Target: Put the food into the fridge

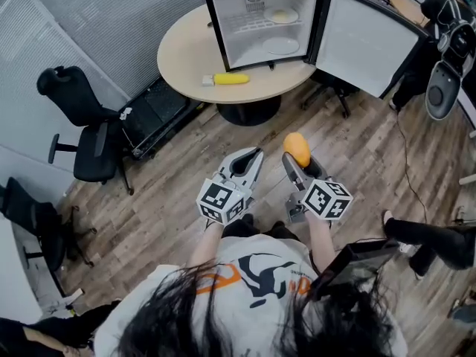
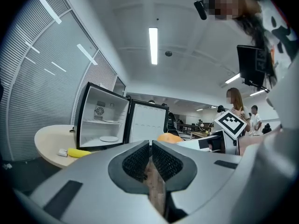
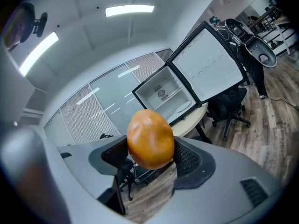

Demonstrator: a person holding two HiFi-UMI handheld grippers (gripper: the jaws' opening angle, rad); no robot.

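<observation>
Table point(image 1: 182, 58) bears open fridge point(image 1: 236, 6), top cropped; right hand-held gripper point(image 1: 296, 162) clamps mango point(image 3: 150, 139)

Standing in an open-plan office, by a meeting corner.
Black swivel chairs point(image 1: 89, 136) are standing on wood-look flooring point(image 1: 171, 199) beside a round table point(image 1: 178, 58) that is carrying a mini fridge point(image 1: 260, 21); slatted blinds point(image 1: 111, 13) are covering the glass partitions, strip lights point(image 2: 153, 45) are glowing overhead, and people point(image 2: 235, 104) are standing in the open area further back.
</observation>
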